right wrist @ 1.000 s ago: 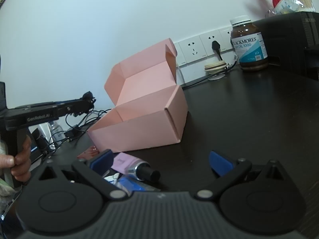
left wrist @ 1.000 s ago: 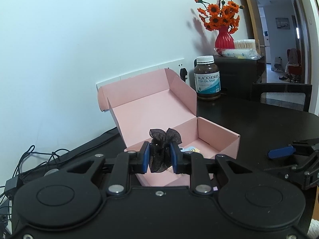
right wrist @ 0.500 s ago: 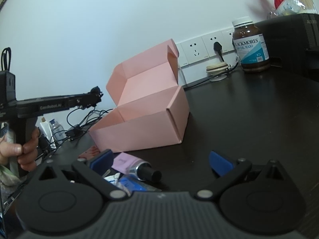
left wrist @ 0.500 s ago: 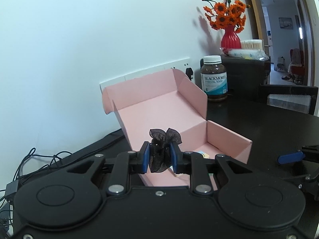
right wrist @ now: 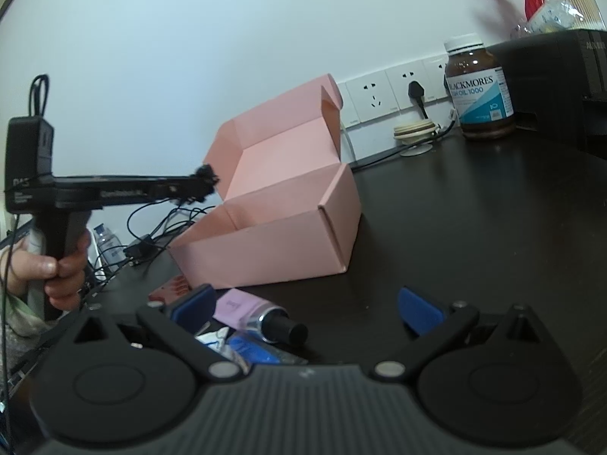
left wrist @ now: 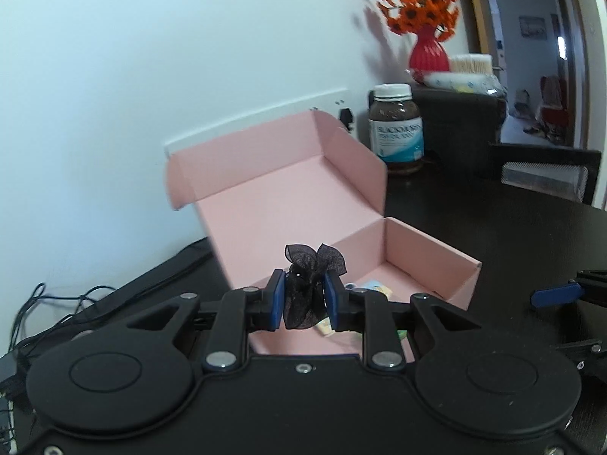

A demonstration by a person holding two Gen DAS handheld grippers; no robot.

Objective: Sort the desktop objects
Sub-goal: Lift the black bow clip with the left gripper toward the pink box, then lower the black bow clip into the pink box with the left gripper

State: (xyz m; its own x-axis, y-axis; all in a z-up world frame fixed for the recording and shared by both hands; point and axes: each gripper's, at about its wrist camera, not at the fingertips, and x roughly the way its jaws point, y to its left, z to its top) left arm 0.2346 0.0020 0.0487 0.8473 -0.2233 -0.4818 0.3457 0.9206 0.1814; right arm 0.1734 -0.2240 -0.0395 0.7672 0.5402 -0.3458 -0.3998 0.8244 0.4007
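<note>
My left gripper (left wrist: 303, 297) is shut on a black mesh hair tie (left wrist: 309, 284), held in the air just in front of the near wall of an open pink box (left wrist: 288, 189). From the right wrist view the same left gripper (right wrist: 197, 185) reaches toward the pink box (right wrist: 288, 239) with the black hair tie (right wrist: 206, 176) at its tip. A few small items (left wrist: 373, 286) lie on the box floor. My right gripper (right wrist: 307, 313) stands open above the table, over a pink tube with a black cap (right wrist: 261, 314) and a blue packet (right wrist: 254, 354).
A brown supplement bottle (right wrist: 480, 89) stands at the back right by wall sockets (right wrist: 394, 91) and a black cabinet (right wrist: 550, 83). A red vase of orange flowers (left wrist: 426, 47) sits on it. Cables (right wrist: 163, 223) lie left of the box. A hand (right wrist: 64, 269) grips the left handle.
My left gripper has moved toward the pink box with the hair tie still clamped; the box looks larger and nearer its fingertips. The right gripper has stayed put and open.
</note>
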